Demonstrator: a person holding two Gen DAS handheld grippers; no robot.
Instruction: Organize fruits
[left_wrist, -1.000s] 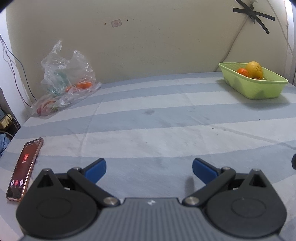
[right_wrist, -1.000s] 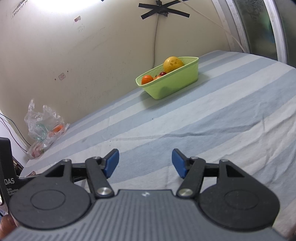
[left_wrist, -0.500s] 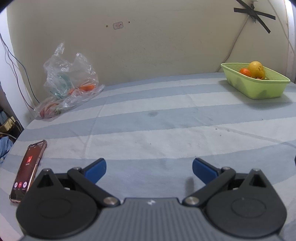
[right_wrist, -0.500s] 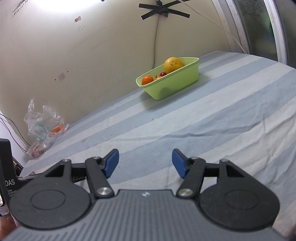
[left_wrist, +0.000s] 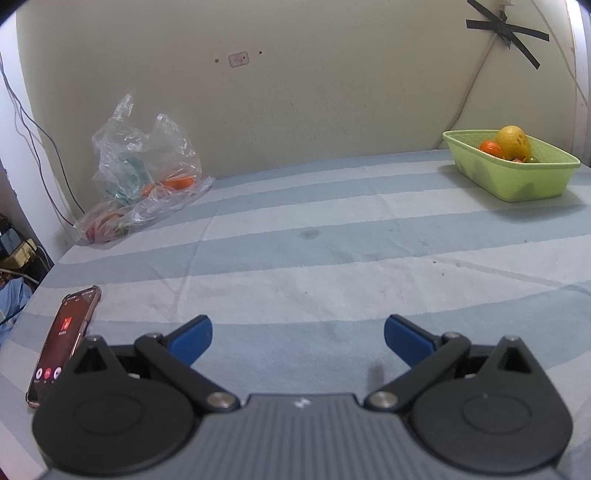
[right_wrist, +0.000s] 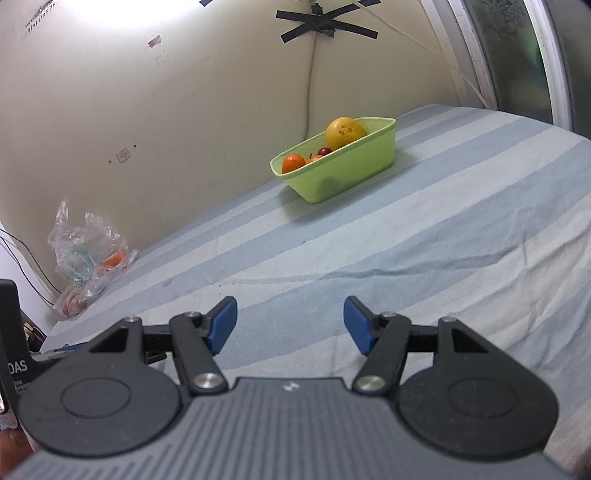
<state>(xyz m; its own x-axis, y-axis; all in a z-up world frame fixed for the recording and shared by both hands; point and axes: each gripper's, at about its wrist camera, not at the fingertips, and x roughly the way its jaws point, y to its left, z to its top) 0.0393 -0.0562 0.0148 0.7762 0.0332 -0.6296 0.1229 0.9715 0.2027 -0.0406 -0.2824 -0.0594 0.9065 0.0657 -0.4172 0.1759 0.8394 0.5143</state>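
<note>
Here, both grippers hang low over a striped sheet; nothing sits between either pair of blue pads. The left gripper has its fingers spread wide, empty, above a bare stretch of the cloth; the right gripper has its fingers spread too, also empty, angled toward the far wall.

The green basket sits on the sheet near the wall, well apart from both grippers; in it a big yellow fruit rises above the rim, with an orange at the other end and a small dark red fruit between them. From the left view the same basket stands at the far right of the cloth.

A clear plastic bag lies crumpled against the wall at the far left corner; orange fruit shows through it, along with reddish and greenish shapes too blurred to name. A phone lies flat with its screen lit, just beside the left gripper's left arm. Black tape crosses on the wall above the basket, pinning a thin cord that runs down behind it.
</note>
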